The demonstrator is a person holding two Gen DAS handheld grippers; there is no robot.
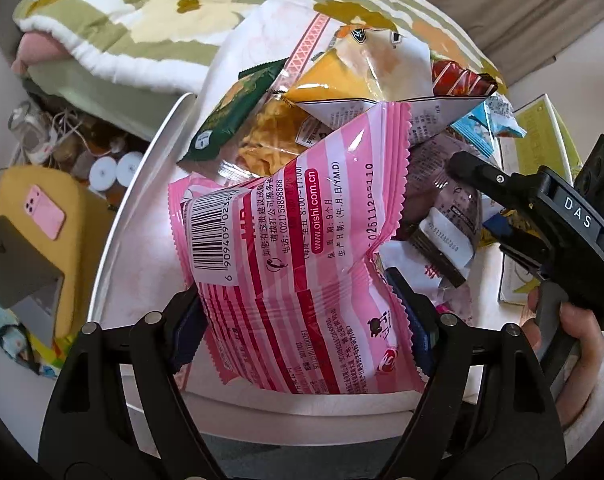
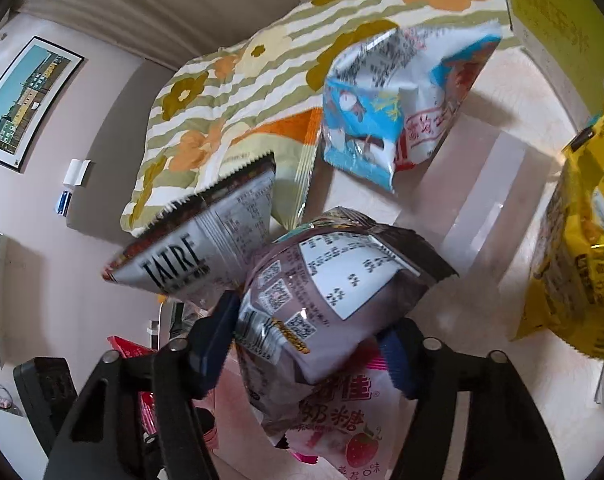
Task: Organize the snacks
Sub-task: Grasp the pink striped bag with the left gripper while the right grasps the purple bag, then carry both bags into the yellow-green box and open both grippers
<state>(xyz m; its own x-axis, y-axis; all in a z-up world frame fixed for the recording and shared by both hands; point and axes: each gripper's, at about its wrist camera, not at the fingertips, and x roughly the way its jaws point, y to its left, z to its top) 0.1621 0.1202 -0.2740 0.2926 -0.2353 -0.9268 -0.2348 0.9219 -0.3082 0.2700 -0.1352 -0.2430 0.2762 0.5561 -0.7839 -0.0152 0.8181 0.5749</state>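
Holding the pink striped plastic snack bag [image 1: 286, 248] near its lower end, the left gripper [image 1: 302, 328] has both pads pressed into the film, so the jaws stand about half open around it, over the round white table [image 1: 114, 240]. The right gripper [image 2: 306, 344] pinches a puffy mauve foil snack packet [image 2: 322, 292] at its middle, above the heap of other packets. Both bags look light, soft and air-filled, with slippery film; I judge a grip across the flat body safer than on the crimped edge, and gentle, since the contents may crush.
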